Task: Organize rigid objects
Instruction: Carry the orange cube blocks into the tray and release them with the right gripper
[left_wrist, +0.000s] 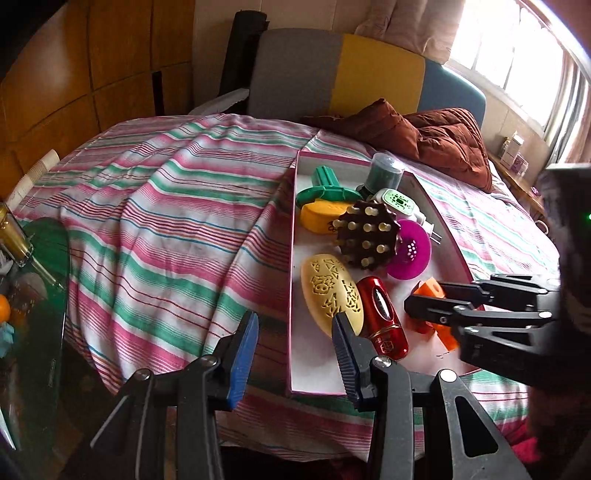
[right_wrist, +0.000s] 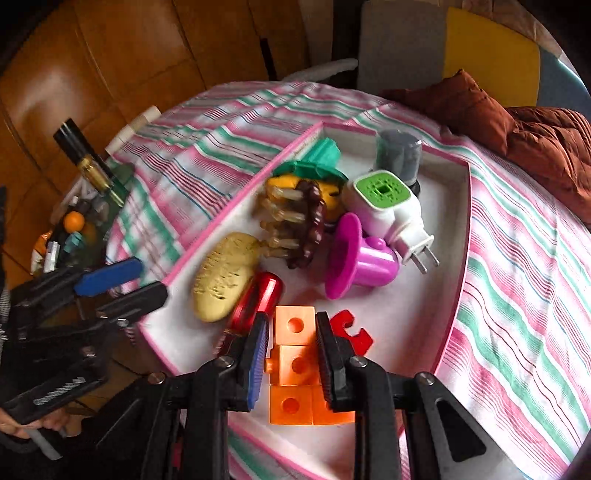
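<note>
A pink-rimmed white tray (left_wrist: 293, 280) (right_wrist: 456, 295) lies on the striped cloth. It holds a yellow carved case (left_wrist: 330, 297) (right_wrist: 225, 275), a red device (left_wrist: 382, 317) (right_wrist: 258, 299), a brown massage comb (left_wrist: 365, 234) (right_wrist: 303, 225), a magenta cup (left_wrist: 412, 249) (right_wrist: 358, 258), a white-green plug-in (left_wrist: 399, 203) (right_wrist: 388, 206) and a green piece (left_wrist: 325, 184) (right_wrist: 317, 158). My right gripper (right_wrist: 293, 363) (left_wrist: 428, 308) is shut on an orange block piece (right_wrist: 295, 365) (left_wrist: 430, 291) over the tray's near end. My left gripper (left_wrist: 295, 354) (right_wrist: 122, 286) is open and empty at the tray's near left corner.
A red curved piece (right_wrist: 351, 332) lies in the tray beside the orange blocks. A grey jar (left_wrist: 384, 171) (right_wrist: 399, 153) stands at the tray's far end. A brown cushion (left_wrist: 443, 140) lies behind. A glass side table (left_wrist: 40, 295) with bottles and fruit stands left.
</note>
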